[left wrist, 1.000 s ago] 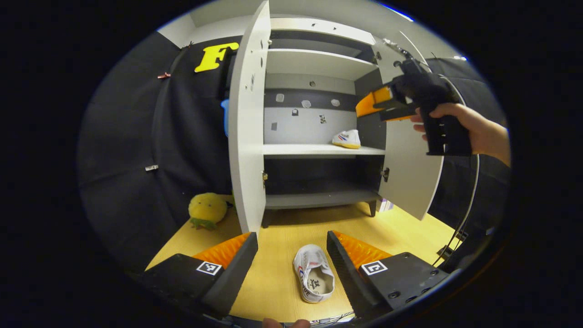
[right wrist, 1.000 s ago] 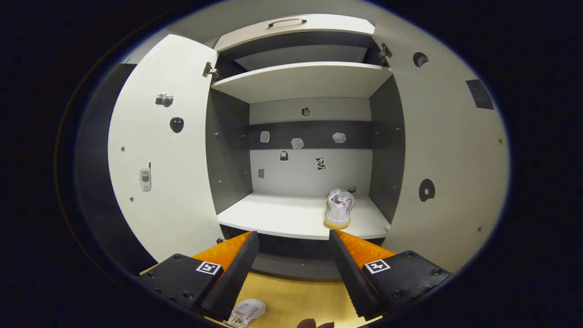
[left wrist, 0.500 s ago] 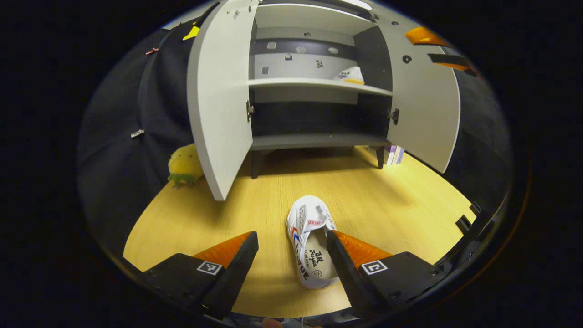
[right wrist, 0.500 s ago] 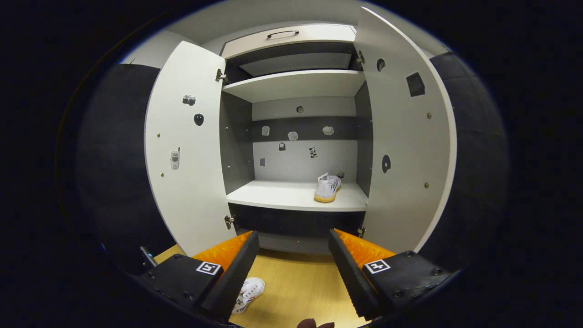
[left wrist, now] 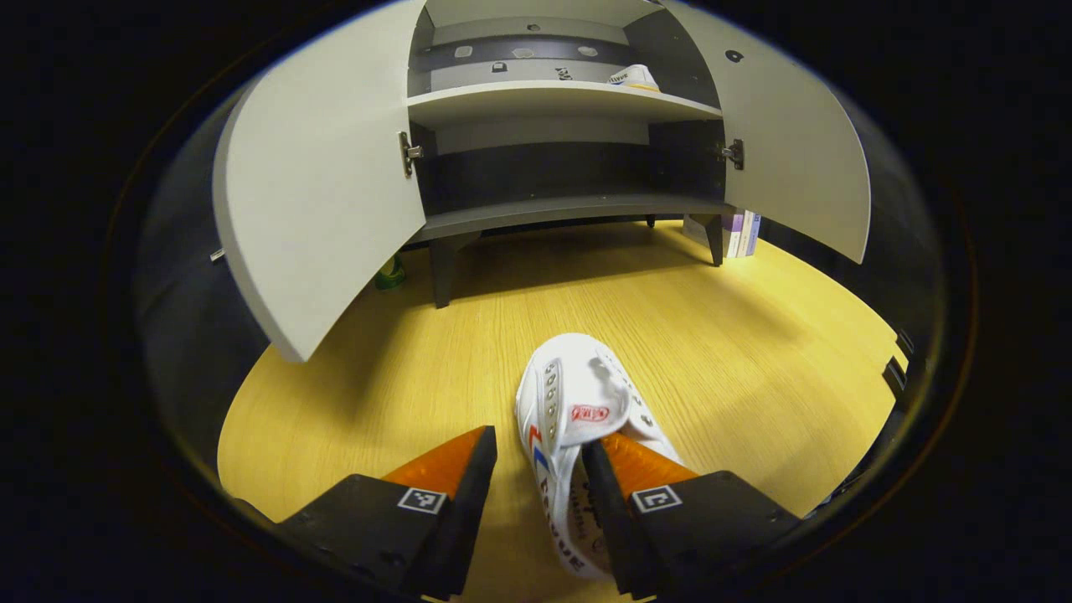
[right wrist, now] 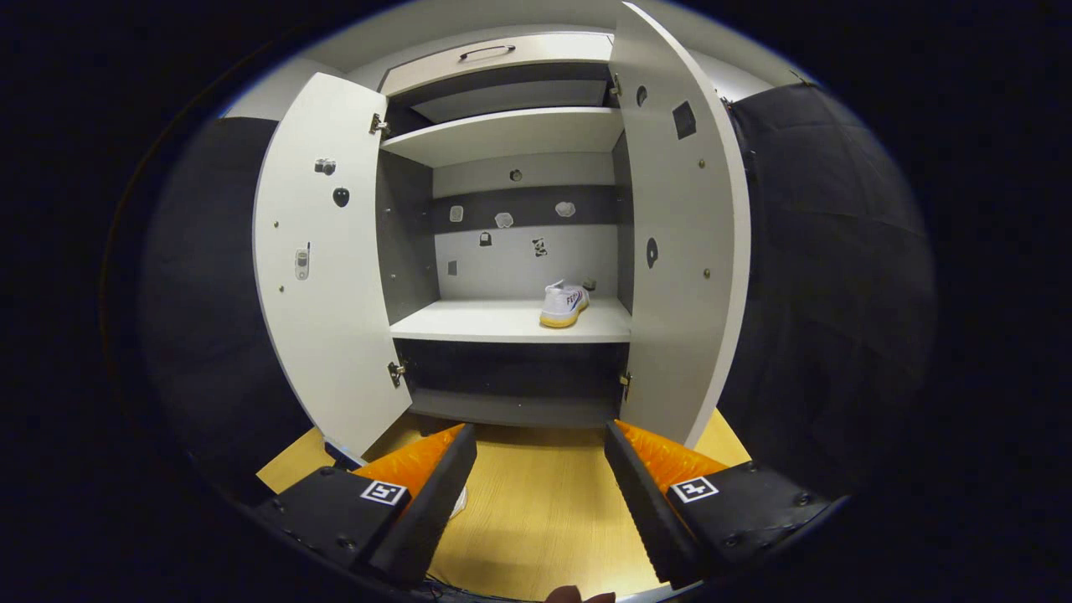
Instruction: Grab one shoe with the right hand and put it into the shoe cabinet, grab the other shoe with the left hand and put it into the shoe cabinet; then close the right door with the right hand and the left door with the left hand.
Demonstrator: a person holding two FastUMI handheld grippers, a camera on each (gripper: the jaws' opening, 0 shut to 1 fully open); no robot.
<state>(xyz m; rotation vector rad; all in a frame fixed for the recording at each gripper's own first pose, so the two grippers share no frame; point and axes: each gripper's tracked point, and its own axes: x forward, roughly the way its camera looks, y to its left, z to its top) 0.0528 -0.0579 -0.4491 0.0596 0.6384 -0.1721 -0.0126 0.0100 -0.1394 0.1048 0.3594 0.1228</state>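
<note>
A white shoe lies on the wooden floor, toe toward the cabinet. My left gripper is low over its heel end and straddles the shoe's left side wall. One finger sits in the shoe's opening and the other outside it, with a gap left, so the gripper is open. The other white shoe stands on the middle shelf of the shoe cabinet, also seen as a shoe up on the shelf. My right gripper hangs open and holds nothing in front of the cabinet. Both doors stand open.
The left door swings out over the floor near my left gripper; the right door is open too. A few books stand by the cabinet's right leg. A green and yellow toy peeks from behind the left door.
My left gripper has dropped down and forward onto the floor shoe, and its fingers have narrowed around the shoe's side. My right gripper has drawn back from the cabinet.
</note>
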